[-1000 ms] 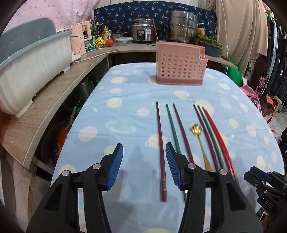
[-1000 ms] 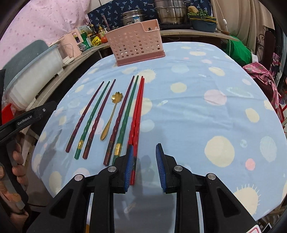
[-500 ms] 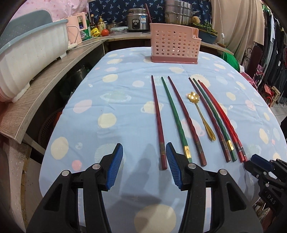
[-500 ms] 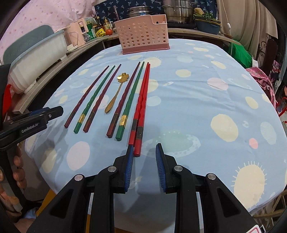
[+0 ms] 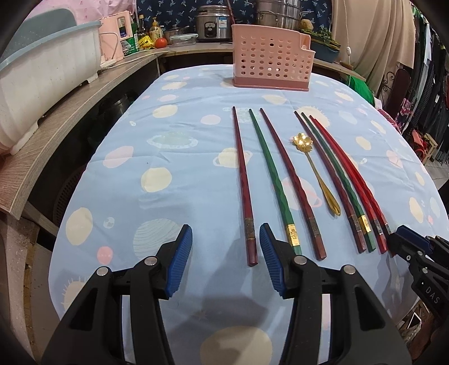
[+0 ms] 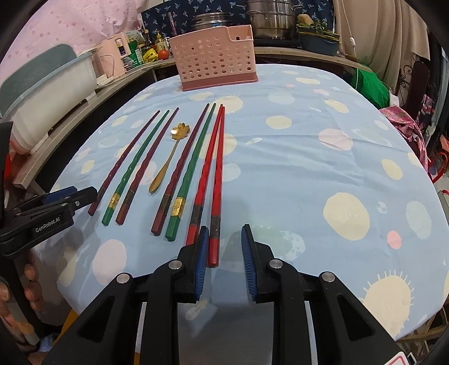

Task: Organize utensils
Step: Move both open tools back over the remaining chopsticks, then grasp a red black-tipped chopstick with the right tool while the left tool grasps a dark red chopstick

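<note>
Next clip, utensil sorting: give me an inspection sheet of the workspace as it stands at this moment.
Surface: table under a light blue cloth with pale spots.
Job's things: seven chopsticks lie side by side, from the leftmost dark red chopstick to the rightmost red chopstick; gold spoon lies among them; pink slotted holder stands upright at the far end, nothing seen in it.
Clutter: nothing seen on the cloth.
Grippers: left gripper open around the dark red chopstick's near end; right gripper open, jaws just closing, red chopstick's end between them, untouched.
Cables: white cord on the side counter.
Surroundings: white tub, rice cooker, steel pots, hanging clothes.
</note>
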The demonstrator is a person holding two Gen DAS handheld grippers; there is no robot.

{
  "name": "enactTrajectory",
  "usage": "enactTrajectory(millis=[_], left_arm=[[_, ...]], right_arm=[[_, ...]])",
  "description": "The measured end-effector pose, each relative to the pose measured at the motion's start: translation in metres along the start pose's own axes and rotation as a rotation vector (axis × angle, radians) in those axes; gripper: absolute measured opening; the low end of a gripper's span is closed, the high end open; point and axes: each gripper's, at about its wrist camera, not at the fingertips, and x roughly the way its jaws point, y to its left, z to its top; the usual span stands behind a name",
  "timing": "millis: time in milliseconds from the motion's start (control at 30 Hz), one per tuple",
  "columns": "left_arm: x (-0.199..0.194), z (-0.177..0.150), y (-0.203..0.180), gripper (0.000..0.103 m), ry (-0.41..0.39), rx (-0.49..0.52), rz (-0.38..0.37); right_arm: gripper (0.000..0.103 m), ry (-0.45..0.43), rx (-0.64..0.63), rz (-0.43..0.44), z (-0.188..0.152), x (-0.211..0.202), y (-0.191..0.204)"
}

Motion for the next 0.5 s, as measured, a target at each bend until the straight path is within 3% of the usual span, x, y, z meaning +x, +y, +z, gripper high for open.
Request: enactTrajectory(millis=[333,500], left_arm=[[0.014,0.003,0.003,0.047,0.024,-0.024,-0.001],[0.014,0.003,0.002,0.034,0.021,-0.014,-0.004]], right_arm=[[0.018,-0.012,0.007,0.003,0.009,0.008,0.000],[0.008,-0.013,0.011,0.006,0.010,0.010,-0.001]])
